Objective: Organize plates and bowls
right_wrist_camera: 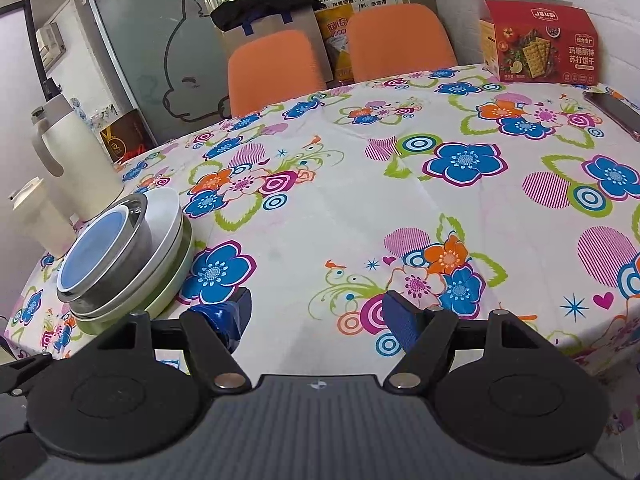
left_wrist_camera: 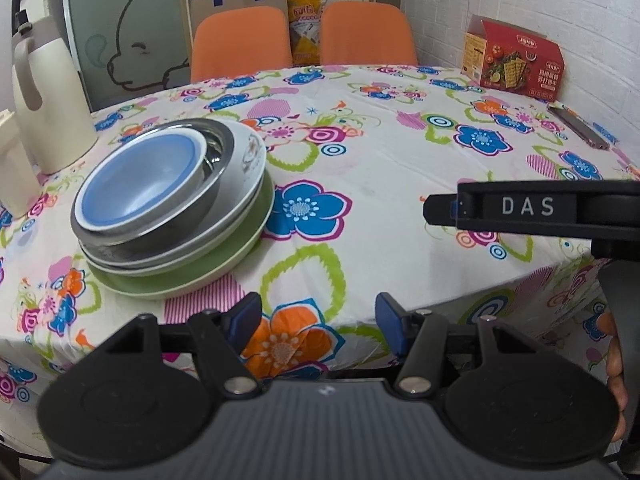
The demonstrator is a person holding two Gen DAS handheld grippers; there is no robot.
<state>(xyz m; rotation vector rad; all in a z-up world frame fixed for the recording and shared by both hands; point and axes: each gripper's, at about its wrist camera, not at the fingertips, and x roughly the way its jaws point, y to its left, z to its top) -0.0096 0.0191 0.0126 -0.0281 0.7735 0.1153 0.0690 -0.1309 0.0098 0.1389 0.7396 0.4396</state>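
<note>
Both tongs apart, clamped on nothing: my left tongs (left_wrist_camera: pixel 318 322) and my right tongs (right_wrist_camera: pixel 320 314) hover over near edge of worktop (left_wrist_camera: pixel 400 208). Dishes stacked at worktop's left: blue bowl (left_wrist_camera: pixel 140 188) inside steel bowl (left_wrist_camera: pixel 160 216), that on white plate (left_wrist_camera: pixel 244 184), green plate (left_wrist_camera: pixel 224 264) at bottom. Cream jug (left_wrist_camera: pixel 48 92) just behind stack. Red cracker box (left_wrist_camera: pixel 512 60) well apart, far right, near wall.
</note>
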